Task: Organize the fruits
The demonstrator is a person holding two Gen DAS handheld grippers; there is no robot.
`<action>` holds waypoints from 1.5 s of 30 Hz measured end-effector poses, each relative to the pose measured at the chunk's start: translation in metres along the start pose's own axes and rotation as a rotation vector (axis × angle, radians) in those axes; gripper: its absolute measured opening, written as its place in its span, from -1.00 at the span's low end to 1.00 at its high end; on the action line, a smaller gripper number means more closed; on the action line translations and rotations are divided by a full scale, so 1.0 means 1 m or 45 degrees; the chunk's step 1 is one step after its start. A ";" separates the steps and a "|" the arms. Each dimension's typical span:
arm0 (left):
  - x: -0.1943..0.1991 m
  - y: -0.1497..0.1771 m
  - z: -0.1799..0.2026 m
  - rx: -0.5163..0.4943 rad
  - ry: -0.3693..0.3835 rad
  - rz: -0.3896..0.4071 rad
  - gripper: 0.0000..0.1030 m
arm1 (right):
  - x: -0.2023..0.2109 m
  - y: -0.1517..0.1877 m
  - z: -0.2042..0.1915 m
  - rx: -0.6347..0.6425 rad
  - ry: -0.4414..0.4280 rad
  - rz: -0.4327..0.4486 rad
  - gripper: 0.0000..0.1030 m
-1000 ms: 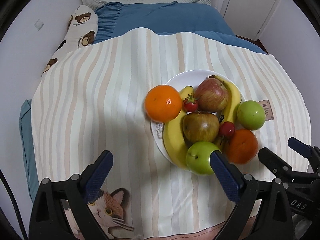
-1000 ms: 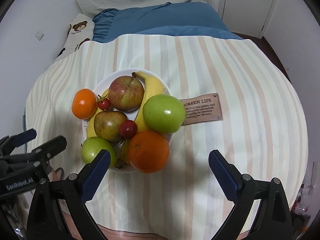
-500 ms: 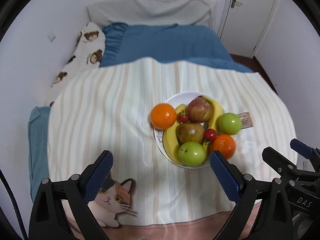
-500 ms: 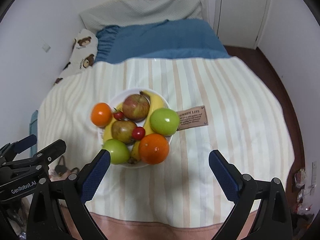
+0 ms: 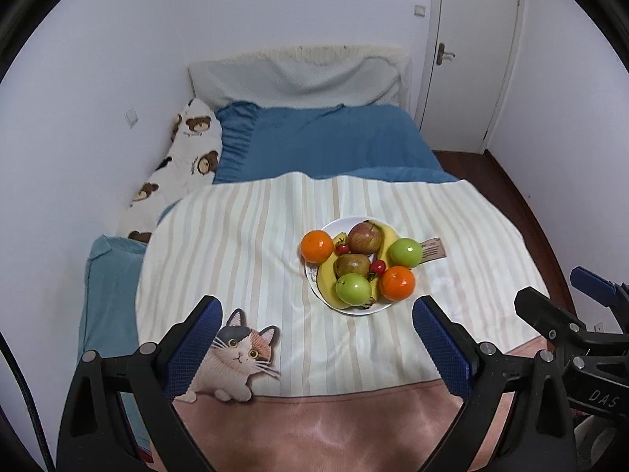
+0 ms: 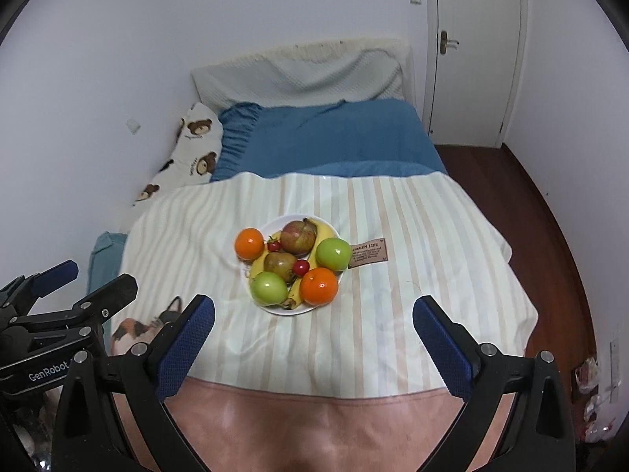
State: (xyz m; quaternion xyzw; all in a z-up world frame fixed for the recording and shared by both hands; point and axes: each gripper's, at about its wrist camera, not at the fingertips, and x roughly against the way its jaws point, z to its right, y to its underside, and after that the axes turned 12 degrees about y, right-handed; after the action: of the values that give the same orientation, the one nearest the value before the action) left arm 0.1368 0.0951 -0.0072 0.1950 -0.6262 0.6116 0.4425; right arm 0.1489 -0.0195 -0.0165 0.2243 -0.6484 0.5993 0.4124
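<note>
Oranges (image 5: pixel 317 246), green apples (image 5: pixel 353 288) and bananas (image 5: pixel 327 280) are crowding a white plate (image 5: pixel 355 308); both grippers' fingers (image 5: pixel 440 344) are gaping wide, holding nothing.

Soft, even indoor light, moderately bright; shadows faint; small glare spots on the green apples (image 5: pixel 405 252) and oranges (image 6: pixel 320 285); fisheye bends the door (image 6: pixel 473 53) and walls, with black vignette at corners; focus fairly sharp throughout.
</note>
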 end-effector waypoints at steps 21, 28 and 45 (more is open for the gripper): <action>0.057 0.029 0.006 0.048 -0.048 0.098 0.93 | 0.092 0.025 0.004 0.013 0.020 0.131 1.00; 0.035 0.025 -0.003 0.085 -0.045 0.088 0.99 | 0.061 0.021 0.006 -0.007 0.071 0.118 1.00; -0.032 0.013 -0.016 0.094 -0.112 0.015 0.99 | -0.022 0.007 -0.001 -0.019 0.100 0.047 1.00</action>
State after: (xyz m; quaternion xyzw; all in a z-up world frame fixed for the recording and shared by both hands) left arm 0.1487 0.1029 -0.0431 0.2344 -0.6231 0.6278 0.4034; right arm 0.1558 -0.0219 -0.0388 0.1857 -0.6401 0.6104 0.4280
